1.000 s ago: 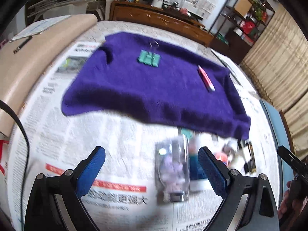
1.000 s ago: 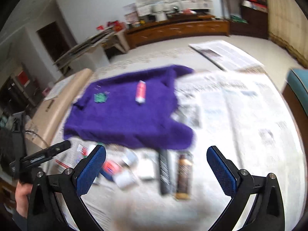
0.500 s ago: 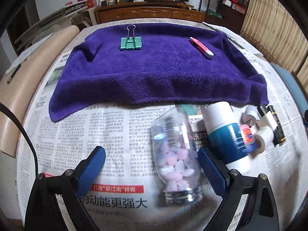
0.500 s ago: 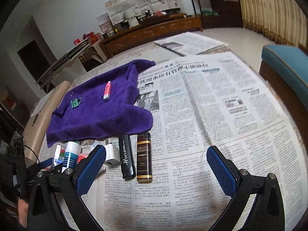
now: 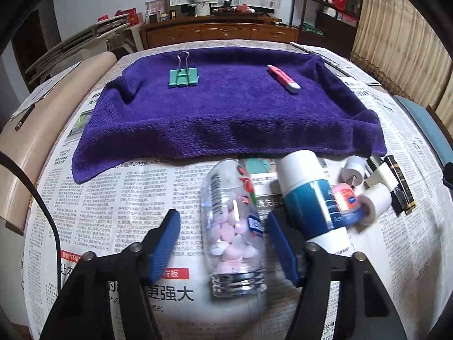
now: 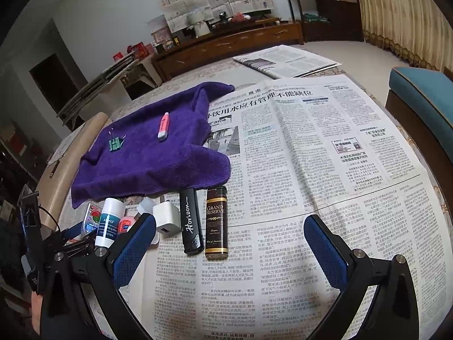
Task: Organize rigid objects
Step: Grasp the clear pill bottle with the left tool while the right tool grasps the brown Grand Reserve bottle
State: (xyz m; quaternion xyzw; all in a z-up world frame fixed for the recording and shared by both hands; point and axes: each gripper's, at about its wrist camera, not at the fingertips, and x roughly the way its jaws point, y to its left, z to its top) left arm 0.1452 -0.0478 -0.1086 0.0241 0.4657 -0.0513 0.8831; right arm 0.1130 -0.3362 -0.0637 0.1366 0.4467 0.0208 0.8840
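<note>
A clear bottle of pink and white tablets (image 5: 233,228) lies on the newspaper between the fingers of my left gripper (image 5: 223,240), which is open with small gaps on both sides. Beside it lie a white and teal tube (image 5: 311,198), a small pink jar (image 5: 345,201), a white plug (image 5: 352,170) and dark items. A purple towel (image 5: 226,113) carries a green binder clip (image 5: 183,78) and a pink pen-like item (image 5: 283,82). My right gripper (image 6: 229,249) is open and empty over the newspaper, near a black lighter (image 6: 190,223) and a brown bottle (image 6: 216,222).
A white charger (image 6: 166,218) lies left of the lighter. Newspaper (image 6: 311,155) covers the table. A beige padded edge (image 5: 42,107) runs along the left. A blue-cushioned chair (image 6: 424,93) stands at the right. A wooden cabinet (image 5: 220,31) is behind.
My left gripper has moved down around the tablet bottle and its fingers have narrowed toward it. My right gripper swung right, then held steady over the newspaper.
</note>
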